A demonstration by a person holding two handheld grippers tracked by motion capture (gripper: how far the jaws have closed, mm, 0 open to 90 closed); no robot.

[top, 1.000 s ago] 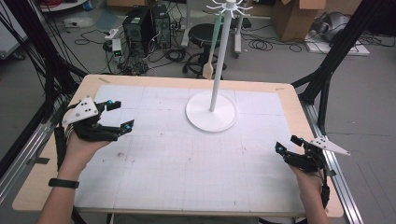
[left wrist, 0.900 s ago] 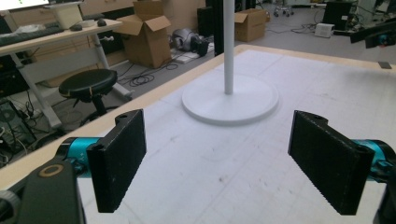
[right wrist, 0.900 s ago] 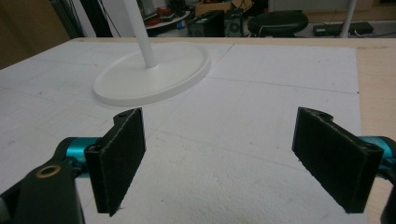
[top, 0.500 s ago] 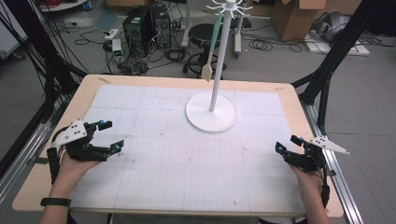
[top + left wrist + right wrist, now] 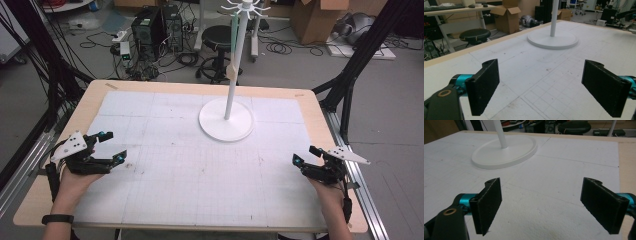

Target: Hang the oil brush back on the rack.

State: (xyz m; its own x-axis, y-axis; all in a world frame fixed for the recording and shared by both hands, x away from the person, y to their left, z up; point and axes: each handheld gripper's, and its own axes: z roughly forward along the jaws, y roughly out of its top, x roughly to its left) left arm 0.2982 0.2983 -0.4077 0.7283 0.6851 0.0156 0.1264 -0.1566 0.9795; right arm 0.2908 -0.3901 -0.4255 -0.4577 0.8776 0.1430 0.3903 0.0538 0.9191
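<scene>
The wooden-edged table [image 5: 90,102] carries a white gridded mat [image 5: 200,170] that stops short of every edge, leaving a bare tan border all round. Most of that mat lies open. Toward the far side, right of centre, stands the white hook stand with a round flat base [image 5: 226,120] and a slim upright pole, well apart from both hands. The left gripper [image 5: 109,147] sits low near the mat's left border, its jaws having just spread wide with nothing but mat between them. The right gripper [image 5: 306,156] rests near the table's right edge, jaws likewise wide apart and empty. Between the two grippers the near half of the mat is free.
</scene>
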